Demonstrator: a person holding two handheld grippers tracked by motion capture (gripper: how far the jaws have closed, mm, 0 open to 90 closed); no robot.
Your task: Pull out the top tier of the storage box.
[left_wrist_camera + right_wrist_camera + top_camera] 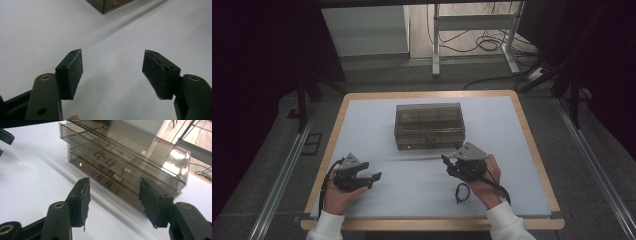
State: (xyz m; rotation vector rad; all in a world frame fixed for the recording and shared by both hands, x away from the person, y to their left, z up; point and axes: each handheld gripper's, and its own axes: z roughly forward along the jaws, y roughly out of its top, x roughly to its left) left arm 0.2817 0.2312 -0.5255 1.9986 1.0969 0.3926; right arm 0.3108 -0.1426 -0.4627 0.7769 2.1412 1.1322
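the bench, with its pale top, carried a smoky see-through drawer box near the middle, and that box sat ahead of both claws. it looked shut all round: no drawer stood pulled out, and nothing lay between either pair of pads. so, as a judgement, the work on the box was either just starting or just finished; the pictures did not say which, and any drawer still to be opened remained untouched.

the right claw hovered just beside the box's front right corner, its jaws spread wide and empty, not touching the box. the left claw sat well apart from the box, off toward its front left, jaws likewise spread and empty over bare bench top.

the high view gave the whole layout, both hands, and a small dark loop of cable lying on the bench just behind the right claw. the right gripper view instead showed the drawer box close up, with stacked drawers and faint handles beyond the pads. the left gripper view caught only a corner of the box far ahead of its pads.
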